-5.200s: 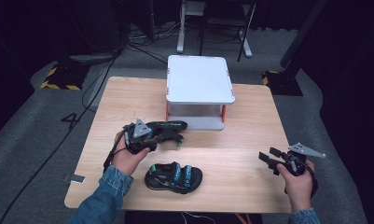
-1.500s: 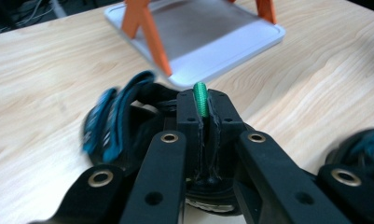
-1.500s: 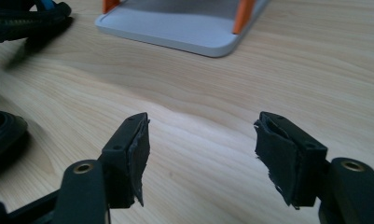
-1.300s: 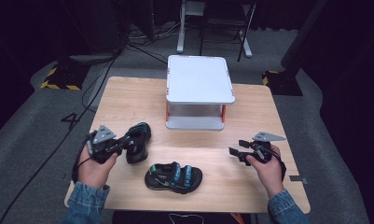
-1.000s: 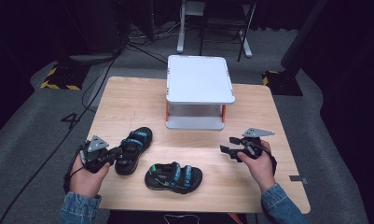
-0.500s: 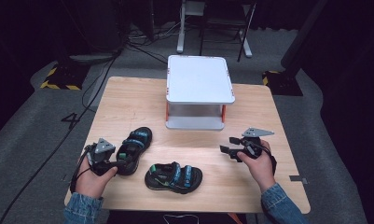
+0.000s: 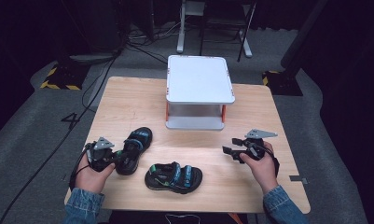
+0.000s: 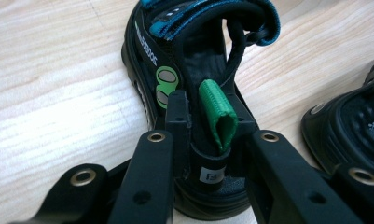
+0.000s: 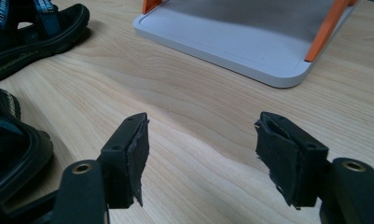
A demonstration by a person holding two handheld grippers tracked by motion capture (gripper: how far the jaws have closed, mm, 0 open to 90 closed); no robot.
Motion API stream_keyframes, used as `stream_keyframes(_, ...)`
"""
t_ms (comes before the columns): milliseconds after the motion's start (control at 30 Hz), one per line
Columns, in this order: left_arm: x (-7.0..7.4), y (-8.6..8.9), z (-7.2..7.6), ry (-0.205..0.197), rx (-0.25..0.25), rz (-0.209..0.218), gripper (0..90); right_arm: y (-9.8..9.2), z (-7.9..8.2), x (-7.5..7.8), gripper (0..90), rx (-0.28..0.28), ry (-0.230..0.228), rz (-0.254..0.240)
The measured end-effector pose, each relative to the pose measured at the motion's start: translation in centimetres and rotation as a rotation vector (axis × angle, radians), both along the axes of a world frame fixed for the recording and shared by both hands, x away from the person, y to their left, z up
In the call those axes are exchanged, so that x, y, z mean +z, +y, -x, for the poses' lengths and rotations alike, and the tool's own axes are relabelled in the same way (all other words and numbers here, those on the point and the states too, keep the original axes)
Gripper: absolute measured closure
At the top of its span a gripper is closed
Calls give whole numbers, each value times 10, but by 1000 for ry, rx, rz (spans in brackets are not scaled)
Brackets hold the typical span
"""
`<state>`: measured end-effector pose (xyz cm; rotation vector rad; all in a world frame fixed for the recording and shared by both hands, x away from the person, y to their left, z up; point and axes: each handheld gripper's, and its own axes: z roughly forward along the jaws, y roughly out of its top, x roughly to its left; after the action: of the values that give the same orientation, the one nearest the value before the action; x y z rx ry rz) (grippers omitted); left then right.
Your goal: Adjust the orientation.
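A black sandal with blue straps [image 7: 135, 148] lies flat on the wooden table [image 7: 128, 100] at the front left. My left gripper [image 7: 115, 159] is at its heel. In the left gripper view its jaws have just been closing and now clamp the heel strap [image 8: 208, 175], with the green pull loop [image 8: 217, 114] standing between them. The matching sandal [image 7: 174, 176] lies at the front centre, apart from both grippers. My right gripper [image 7: 232, 145] hovers open over bare wood at the right, its worn pads [image 9: 278, 149] wide apart with nothing between them.
A white two-level stand with orange posts [image 7: 200, 79] occupies the table's far middle; its lower tray [image 9: 231, 42] lies just ahead of the right gripper. Both sandals [image 9: 40, 32] sit to that gripper's left. Cables and chair legs cover the floor beyond.
The left hand carried the sandal from beside the stand to the front left, set it down, backed off, then closed in on its heel again. The right hand moved inward and has held still since.
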<state>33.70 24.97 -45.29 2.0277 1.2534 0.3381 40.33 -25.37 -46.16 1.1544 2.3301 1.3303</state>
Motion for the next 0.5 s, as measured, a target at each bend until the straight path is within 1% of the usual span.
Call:
stream_keyframes(33, 5, -1, -1, -1, -4, -8, 780, -3, 2, 1, 350, -8, -7, -4)
stream_keyframes(100, 12, -3, -3, -2, -3, -5, 783, -7, 4, 1, 350, -16, -9, -4)
stream_keyframes(133, 16, -3, -4, -4, -12, -10, 783, -9, 5, 1, 350, -22, -7, -5)
stream_keyframes(167, 19, -3, -5, -18, -10, -2, 783, -12, 7, 1, 350, -28, -5, -7)
stream_keyframes(200, 23, -3, -6, -25, -13, 3, 783, -15, 8, 1, 350, -36, -5, -6)
stream_keyframes(233, 23, -3, -6, -25, -13, 3, 783, -15, 8, 1, 350, -36, -5, -6)
stream_keyframes(267, 30, -4, -7, -50, -17, 24, 783, -21, 11, 1, 350, -55, -6, -6)
stream_keyframes(300, 30, -4, -7, -50, -17, 24, 783, -21, 11, 1, 350, -55, -6, -6)
stream_keyframes(333, 38, -6, -9, -65, -24, 40, 782, -26, 14, 1, 350, -70, -7, -9)
stream_keyframes(367, 38, -6, -9, -65, -24, 40, 782, -26, 14, 1, 350, -70, -7, -9)
stream_keyframes(400, 44, -9, -12, -77, -31, 55, 782, -31, 18, 1, 350, -80, -7, -7)
stream_keyframes(433, 44, -9, -12, -77, -31, 55, 781, -33, 19, 1, 350, -86, -3, -6)
stream_keyframes(467, 47, -11, -14, -85, -37, 65, 781, -33, 19, 1, 350, -86, -3, -6)
stream_keyframes(500, 49, -15, -18, -98, -48, 79, 781, -39, 24, 0, 350, -105, -2, -6)
